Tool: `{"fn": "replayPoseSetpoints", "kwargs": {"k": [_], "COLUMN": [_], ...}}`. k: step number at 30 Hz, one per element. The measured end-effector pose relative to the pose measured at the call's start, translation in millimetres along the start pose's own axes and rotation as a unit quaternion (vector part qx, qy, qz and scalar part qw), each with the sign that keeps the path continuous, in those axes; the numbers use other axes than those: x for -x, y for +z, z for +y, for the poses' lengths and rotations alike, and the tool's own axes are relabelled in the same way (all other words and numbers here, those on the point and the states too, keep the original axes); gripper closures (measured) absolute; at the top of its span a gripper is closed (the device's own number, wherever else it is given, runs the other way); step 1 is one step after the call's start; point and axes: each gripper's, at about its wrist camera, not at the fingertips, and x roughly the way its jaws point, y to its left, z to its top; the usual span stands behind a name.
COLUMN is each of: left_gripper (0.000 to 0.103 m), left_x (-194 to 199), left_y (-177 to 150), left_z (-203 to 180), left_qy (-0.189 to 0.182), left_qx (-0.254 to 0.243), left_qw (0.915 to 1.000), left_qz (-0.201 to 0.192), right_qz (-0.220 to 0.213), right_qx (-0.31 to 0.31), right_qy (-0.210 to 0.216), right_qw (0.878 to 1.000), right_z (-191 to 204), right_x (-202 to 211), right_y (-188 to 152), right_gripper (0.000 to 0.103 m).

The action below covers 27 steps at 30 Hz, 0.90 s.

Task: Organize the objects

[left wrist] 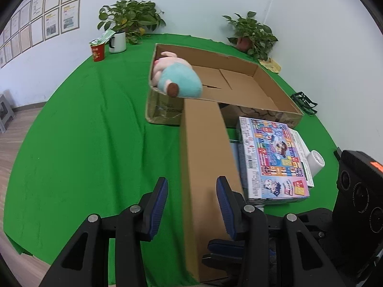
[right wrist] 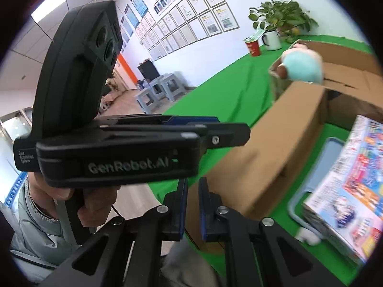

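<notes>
The long cardboard box (left wrist: 203, 179) lies on the green counter (left wrist: 83, 143), its far end butting against the big open carton (left wrist: 270, 83) where a pink and blue plush toy (left wrist: 178, 76) slumps over the near corner. It looks light and hollow, stiff along its length but easily dented at the edges, so I'd take it across the narrow width near one end rather than by a thin wall.

The left claw (left wrist: 192, 202) tilts steeply down over the near end, half open, its right pad at the box's top face and its left pad over bare cloth; it grips nothing that I can see. The right claw (right wrist: 192, 206) is nearly shut, its blue pads almost meeting (whether they pinch the box's near corner I cannot tell). It points more shallowly, low by the counter's edge, behind the left tool's body, which a hand (right wrist: 93, 205) holds by the handle.

A colourful game box (left wrist: 275, 157) rests just beside.
</notes>
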Motion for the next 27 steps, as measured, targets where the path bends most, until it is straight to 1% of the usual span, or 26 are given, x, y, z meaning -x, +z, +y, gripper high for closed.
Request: {"fn": "replayPoseSetpoints", "kwargs": {"k": [2, 4, 5, 6, 7, 8, 9, 10, 12, 14, 16, 17, 19, 22, 24, 27], "left_gripper": [0.062, 0.062, 0.061, 0.054, 0.042, 0.035, 0.027, 0.027, 0.027, 0.027, 0.029, 0.032, 0.044, 0.045, 0.047, 0.058], "left_x": [0, 1, 2, 2, 1, -1, -4, -7, -18, -30, -39, -41, -44, -42, -40, -37], "left_y": [1, 1, 2, 2, 3, 3, 3, 3, 2, -1, -3, -4, -3, -1, 0, 3], "left_z": [4, -2, -7, -12, -19, -27, -33, -39, -51, -62, -67, -67, -63, -52, -49, -46], "left_qy": [-0.003, -0.017, -0.028, -0.036, -0.038, -0.038, -0.037, -0.036, -0.025, -0.006, 0.020, 0.041, 0.067, 0.060, 0.061, 0.070], "left_qx": [0.001, -0.014, -0.024, -0.033, -0.040, -0.046, -0.052, -0.060, -0.080, -0.102, -0.118, -0.124, -0.122, -0.102, -0.101, -0.102], "left_qw": [1.0000, 0.9997, 0.9993, 0.9988, 0.9985, 0.9982, 0.9979, 0.9975, 0.9963, 0.9942, 0.9919, 0.9906, 0.9894, 0.9921, 0.9921, 0.9914], "left_qz": [0.006, 0.006, 0.006, 0.006, 0.005, 0.004, 0.004, 0.007, 0.021, 0.035, 0.043, 0.039, 0.041, 0.042, 0.042, 0.042], "right_qz": [-0.009, -0.022, -0.028, -0.032, -0.043, -0.049, -0.057, -0.063, -0.061, -0.062, -0.065, -0.067, -0.063, -0.058, -0.055, -0.052], "right_qx": [-0.001, -0.009, -0.012, -0.014, -0.017, -0.021, -0.028, -0.035, -0.046, -0.046, -0.049, -0.050, -0.050, -0.048, -0.045, -0.042], "right_qy": [0.000, -0.004, -0.007, -0.011, -0.020, -0.027, -0.033, -0.039, -0.043, -0.050, -0.045, -0.043, -0.038, -0.031, -0.028, -0.022], "right_qw": [1.000, 1.000, 1.000, 0.999, 0.999, 0.998, 0.997, 0.997, 0.996, 0.996, 0.996, 0.996, 0.996, 0.997, 0.997, 0.998], "right_z": [0, -4, -8, -10, -14, -16, -19, -22, -26, -28, -30, -31, -34, -35, -36, -38], "right_x": [1, 11, 18, 23, 33, 39, 46, 52, 58, 61, 64, 65, 62, 59, 57, 54], "right_y": [-1, -3, -6, -8, -13, -16, -21, -25, -31, -34, -36, -37, -36, -36, -36, -34], "right_gripper": [0.094, 0.092, 0.085, 0.070, 0.060, 0.036, 0.022, 0.021, 0.021, 0.021, 0.021, 0.021, 0.021, 0.021, 0.021, 0.021]}}
